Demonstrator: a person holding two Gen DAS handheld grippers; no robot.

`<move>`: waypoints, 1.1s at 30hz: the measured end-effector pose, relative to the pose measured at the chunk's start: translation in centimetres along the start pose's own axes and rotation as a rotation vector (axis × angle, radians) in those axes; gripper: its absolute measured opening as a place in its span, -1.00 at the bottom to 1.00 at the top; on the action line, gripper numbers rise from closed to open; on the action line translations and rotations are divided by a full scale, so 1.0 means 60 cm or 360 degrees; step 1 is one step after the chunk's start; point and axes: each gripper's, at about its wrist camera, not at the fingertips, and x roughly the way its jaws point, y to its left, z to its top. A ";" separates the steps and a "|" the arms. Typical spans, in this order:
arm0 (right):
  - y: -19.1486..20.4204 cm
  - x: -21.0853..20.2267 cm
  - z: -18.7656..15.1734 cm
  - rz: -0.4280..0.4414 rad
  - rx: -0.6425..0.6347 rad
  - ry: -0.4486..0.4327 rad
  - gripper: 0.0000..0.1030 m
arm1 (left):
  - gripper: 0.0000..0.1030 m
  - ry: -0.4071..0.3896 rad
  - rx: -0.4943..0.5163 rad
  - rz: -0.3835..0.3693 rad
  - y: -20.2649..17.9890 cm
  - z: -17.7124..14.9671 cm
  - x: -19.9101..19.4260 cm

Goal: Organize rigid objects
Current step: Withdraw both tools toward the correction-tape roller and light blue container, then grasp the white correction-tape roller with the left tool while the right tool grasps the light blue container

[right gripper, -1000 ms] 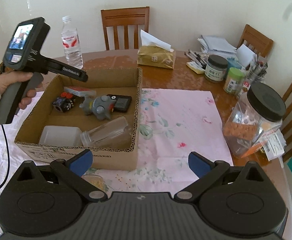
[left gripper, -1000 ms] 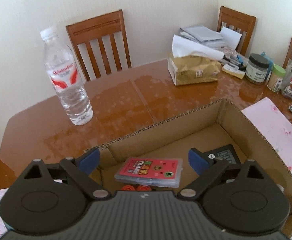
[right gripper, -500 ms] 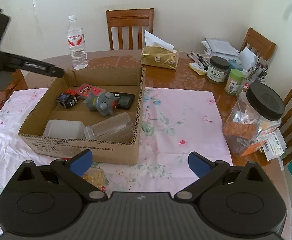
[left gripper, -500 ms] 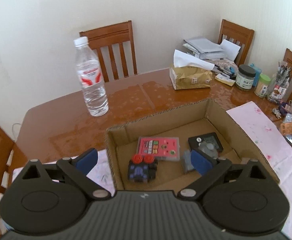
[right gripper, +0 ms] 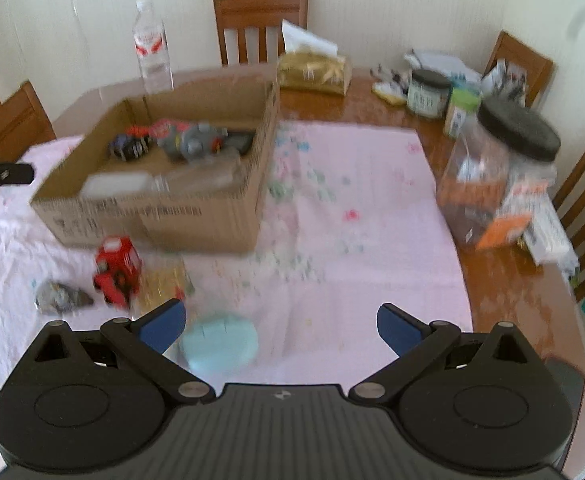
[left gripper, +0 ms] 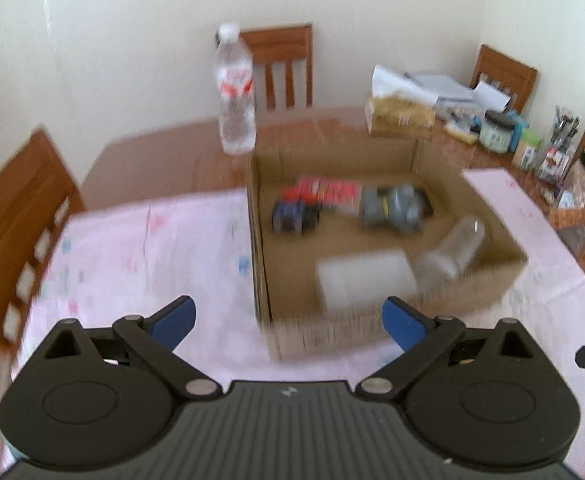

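Open cardboard box (right gripper: 196, 216), toys inside

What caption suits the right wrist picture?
Open right gripper over a pale blue disc, red toy beside the half-filled cardboard box.

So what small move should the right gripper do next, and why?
Probably lower the right gripper onto the pale blue round object just below its left finger. Its jaws are open and empty, that object lies nearest on the pink cloth, outside the cardboard box.
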 end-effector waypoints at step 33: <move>0.033 0.138 0.015 -0.0210 0.0189 0.0271 1.00 | 0.94 0.0278 0.0133 -0.0167 0.000 -0.146 0.085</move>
